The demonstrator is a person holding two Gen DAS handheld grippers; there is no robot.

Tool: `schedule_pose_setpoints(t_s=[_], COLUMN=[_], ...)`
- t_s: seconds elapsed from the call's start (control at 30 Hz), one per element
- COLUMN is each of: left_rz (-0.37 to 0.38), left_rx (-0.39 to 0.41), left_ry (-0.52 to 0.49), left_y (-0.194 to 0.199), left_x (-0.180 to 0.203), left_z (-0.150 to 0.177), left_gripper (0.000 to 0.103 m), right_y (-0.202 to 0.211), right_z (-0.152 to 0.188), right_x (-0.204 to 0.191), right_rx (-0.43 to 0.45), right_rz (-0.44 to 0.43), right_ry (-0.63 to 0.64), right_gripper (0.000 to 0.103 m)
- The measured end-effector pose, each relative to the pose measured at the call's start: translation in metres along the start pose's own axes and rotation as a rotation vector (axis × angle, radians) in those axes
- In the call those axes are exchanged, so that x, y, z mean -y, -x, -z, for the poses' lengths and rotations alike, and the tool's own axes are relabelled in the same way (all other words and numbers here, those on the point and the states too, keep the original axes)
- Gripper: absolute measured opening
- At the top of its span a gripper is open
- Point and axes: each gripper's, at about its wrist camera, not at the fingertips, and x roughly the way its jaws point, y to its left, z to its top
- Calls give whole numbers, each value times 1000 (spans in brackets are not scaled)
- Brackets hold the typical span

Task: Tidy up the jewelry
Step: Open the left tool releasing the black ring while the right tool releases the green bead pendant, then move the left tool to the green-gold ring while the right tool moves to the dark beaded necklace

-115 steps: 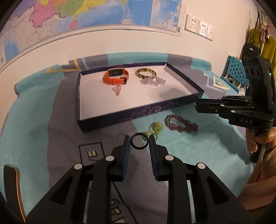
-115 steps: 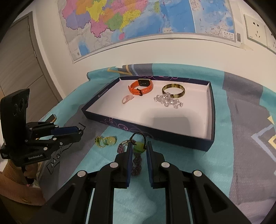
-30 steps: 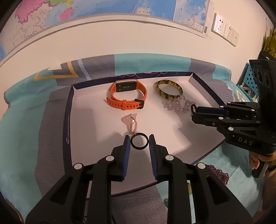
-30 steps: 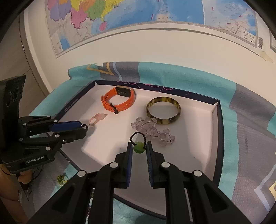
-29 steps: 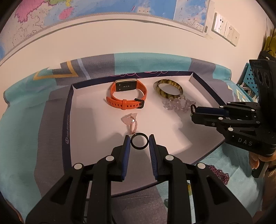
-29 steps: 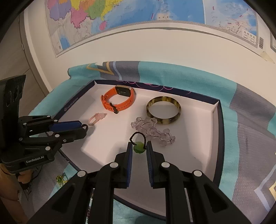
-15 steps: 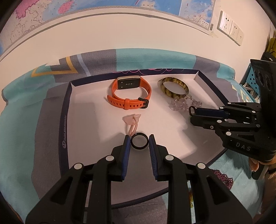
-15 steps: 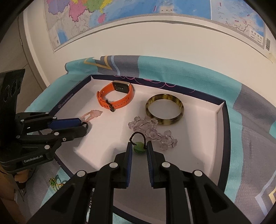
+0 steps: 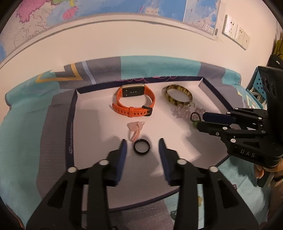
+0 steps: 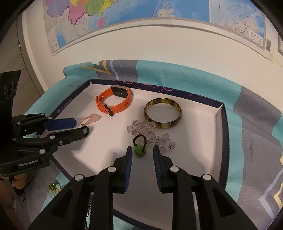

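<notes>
Jaws of left gripper [image 9: 142, 145] and right gripper [image 10: 142, 151] just opening, clear of black ring [image 9: 141, 146] and green bead charm [image 10: 139, 150], releasing both into near part of tray [image 9: 70, 134].

Looks like a room in someone's home, not a lab. There's a big colourful wall map [image 10: 141, 10] above a table with a teal and grey patterned cloth [image 9: 155, 67], white wall sockets [image 9: 236, 34], what looks like a wooden door [image 10: 10, 58] on the left, plus stuff hanging in the corner [image 9: 277, 49].
</notes>
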Motion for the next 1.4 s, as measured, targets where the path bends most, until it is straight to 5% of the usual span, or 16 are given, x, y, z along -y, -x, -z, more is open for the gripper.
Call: schedule_pose_setpoints(t_s=[0.43,0.97,1.2,1.4], left_rz=[14,74,93,117], left_rx=[109,26,6,-27], left_ry=[-34,-119,-155,-138], left_y=[66,67,58,48], left_x=[4,26,38,38], left_z=[28,80,82,80], left_gripper=[46,48,48,39], right_y=[63,54,51,51], right_z=[28,86,86,84], right_x=[-11,-50,-58,-54], right_rx=[84,-37,-44,-45], right_rz=[-77,-99,-59,-48], right_ry=[2,84,121,121], right_gripper=[28,44,43,33])
